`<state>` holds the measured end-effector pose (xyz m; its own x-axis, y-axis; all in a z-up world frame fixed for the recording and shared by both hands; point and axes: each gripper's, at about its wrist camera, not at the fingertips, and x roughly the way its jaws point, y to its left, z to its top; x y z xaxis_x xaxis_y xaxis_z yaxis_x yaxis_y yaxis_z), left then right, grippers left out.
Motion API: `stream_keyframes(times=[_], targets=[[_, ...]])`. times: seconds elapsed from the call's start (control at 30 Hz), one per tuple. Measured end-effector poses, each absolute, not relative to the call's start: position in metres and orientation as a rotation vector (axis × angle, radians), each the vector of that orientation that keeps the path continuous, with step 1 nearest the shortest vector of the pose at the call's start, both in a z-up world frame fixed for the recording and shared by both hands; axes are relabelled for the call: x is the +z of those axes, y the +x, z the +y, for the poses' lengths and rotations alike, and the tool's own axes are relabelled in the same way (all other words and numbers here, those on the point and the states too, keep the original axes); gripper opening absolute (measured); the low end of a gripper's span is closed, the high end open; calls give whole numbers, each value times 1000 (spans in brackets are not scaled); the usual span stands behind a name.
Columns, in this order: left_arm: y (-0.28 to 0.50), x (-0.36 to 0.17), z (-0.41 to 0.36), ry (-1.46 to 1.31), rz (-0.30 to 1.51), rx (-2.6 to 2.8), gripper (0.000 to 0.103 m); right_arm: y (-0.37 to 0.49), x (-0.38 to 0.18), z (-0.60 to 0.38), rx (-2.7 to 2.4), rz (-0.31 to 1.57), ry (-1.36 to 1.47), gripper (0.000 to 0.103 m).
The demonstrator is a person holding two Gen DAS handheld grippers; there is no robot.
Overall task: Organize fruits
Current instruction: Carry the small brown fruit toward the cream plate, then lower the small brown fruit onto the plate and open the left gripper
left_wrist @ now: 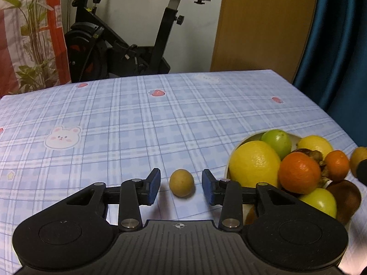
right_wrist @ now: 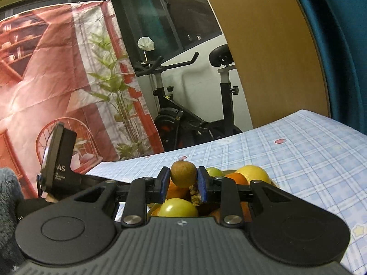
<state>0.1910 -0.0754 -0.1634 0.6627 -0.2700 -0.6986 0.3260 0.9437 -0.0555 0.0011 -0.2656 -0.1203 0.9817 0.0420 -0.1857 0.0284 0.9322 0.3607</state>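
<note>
The left tool (left_wrist: 181, 184) stands open on both sides of a small yellow-brown fruit (left_wrist: 182, 182) that lies on the worktop (left_wrist: 137, 119), which has a blue checked cloth. Its blue pads (left_wrist: 153, 184) do not touch the fruit. Just to the right stands a white bowl (left_wrist: 248, 137) full of fruits: a big lemon (left_wrist: 254, 162), an orange (left_wrist: 299, 171) and a green fruit (left_wrist: 276, 142). The right tool (right_wrist: 183, 181) is closed on a small brown round fruit (right_wrist: 183, 174) and holds it above the bowl.
</note>
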Motion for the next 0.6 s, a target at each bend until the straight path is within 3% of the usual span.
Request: stream_keyframes(times=[0.17, 0.6], targets=[[196, -165, -71, 80, 795, -338, 26, 1, -120, -269, 3, 186, 386, 28], [169, -133, -66, 35, 706, -395, 26, -1, -120, -274, -50, 178, 382, 28]])
